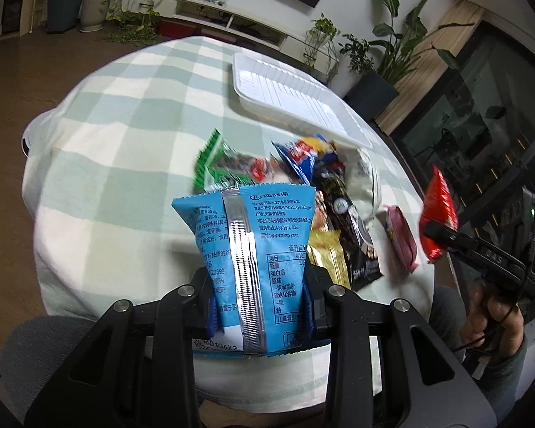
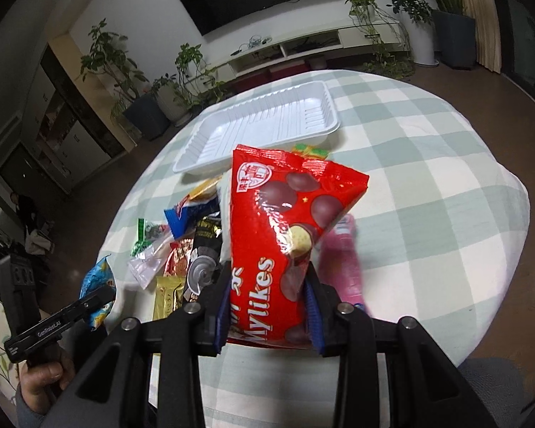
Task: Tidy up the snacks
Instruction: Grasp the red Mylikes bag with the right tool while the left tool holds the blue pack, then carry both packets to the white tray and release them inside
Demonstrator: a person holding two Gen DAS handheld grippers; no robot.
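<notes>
1. The round bench wears a soft cloth checked in pale green and cream.
2. A white ribbed plastic tray sits on the far part of the bench, shallow, rectangular, with nothing in it.
3. Just in front of the tray lies a loose heap of snack packets: a green-edged clear wrapper, a blue crisp bag, a black-and-gold packet, a gold foil sachet, all overlapping.
4. The left claw is closed on a blue foil snack bag, which stands upright between the blue pads. Its back faces the camera, showing a silver centre seam, a crimped top edge and white printed text with a nutrition table.
5. The right claw is clamped on the lower end of a glossy red Mylikes chocolate-ball bag, held above the bench and tilted. The front shows brown chocolate balls, one cut open to a pale centre, and white lettering.
6. A pink packet lies on the cloth just right of the red bag, partly behind it.
7. A hand grips the handle of the left claw at the lower left of the right wrist view.
</notes>
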